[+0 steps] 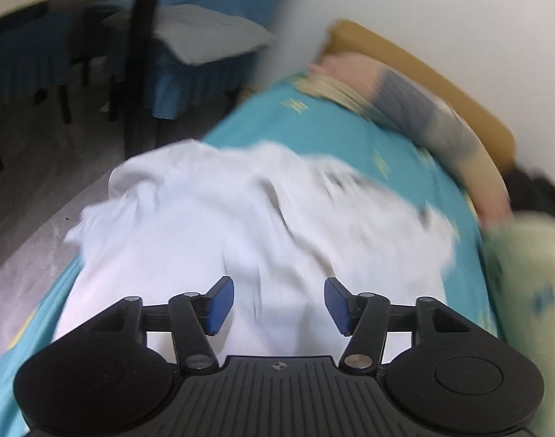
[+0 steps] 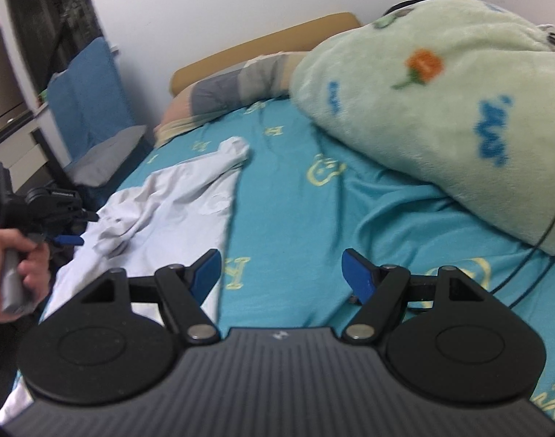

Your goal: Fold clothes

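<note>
A white garment (image 2: 175,204), thin and soft-looking, lies rumpled on a bed covered by a teal sheet (image 2: 295,218) printed with pale yellow motifs. In the right wrist view it fills the left-centre of the frame. Its long axis runs diagonally from the lower left edge up toward the middle of the frame, ending in a narrow bunched tip, which looks like a sleeve or a corner. Its right edge is fairly straight; the left part is heaped in loose folds.

In the left wrist view the same garment (image 1: 241,225) spreads across the centre of the frame, blurred, with creases fanning upward and its near part passing under the gripper.

The left gripper (image 1: 279,304) sits low in its own frame, just above the white cloth. Its blue-padded fingers (image 1: 219,306) are spread wide, with nothing between them. In the right wrist view a hand (image 2: 20,262) at the left edge wraps around that gripper's grey handle, fist closed on the grip.

The right gripper (image 2: 281,276) hovers over bare teal sheet just to the right of the garment's straight edge. Its blue-tipped fingers are also spread apart and empty.

A fluffy pale green blanket (image 2: 441,102), with an orange flower and blue lettering, is piled in the upper right. A striped grey and beige pillow (image 2: 233,87) lies along a tan headboard (image 2: 262,43) at the top centre.
</note>
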`<act>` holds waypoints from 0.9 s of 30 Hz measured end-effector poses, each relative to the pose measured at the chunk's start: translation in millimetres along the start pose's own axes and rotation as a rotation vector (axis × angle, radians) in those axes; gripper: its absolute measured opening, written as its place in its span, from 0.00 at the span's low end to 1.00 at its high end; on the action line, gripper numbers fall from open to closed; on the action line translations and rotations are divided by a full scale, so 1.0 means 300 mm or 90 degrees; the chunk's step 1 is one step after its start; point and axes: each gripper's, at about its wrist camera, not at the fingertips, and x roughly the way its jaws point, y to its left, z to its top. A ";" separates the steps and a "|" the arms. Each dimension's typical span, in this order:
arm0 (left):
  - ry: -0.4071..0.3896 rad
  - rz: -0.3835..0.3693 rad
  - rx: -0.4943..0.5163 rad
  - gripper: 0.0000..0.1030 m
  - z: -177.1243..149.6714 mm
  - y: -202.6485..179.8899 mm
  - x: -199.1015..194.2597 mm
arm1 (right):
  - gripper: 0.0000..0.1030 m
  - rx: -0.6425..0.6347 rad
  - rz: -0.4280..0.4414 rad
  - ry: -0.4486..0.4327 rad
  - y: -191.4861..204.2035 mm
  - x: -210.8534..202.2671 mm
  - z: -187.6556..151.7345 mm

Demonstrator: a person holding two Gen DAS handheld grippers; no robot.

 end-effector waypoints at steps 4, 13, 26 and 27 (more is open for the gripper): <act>0.049 -0.025 0.063 0.65 -0.159 -0.034 -0.192 | 0.72 0.003 0.053 0.031 0.013 -0.030 -0.034; 0.167 -0.063 0.065 0.68 -0.496 0.059 -0.473 | 0.72 0.012 0.150 0.145 0.017 -0.245 -0.154; 0.444 -0.283 -0.032 0.55 -0.750 0.034 -0.333 | 0.73 0.067 0.054 0.078 0.019 -0.491 -0.256; 0.457 -0.279 -0.032 0.55 -0.771 0.027 -0.321 | 0.73 0.073 0.048 0.073 0.011 -0.492 -0.255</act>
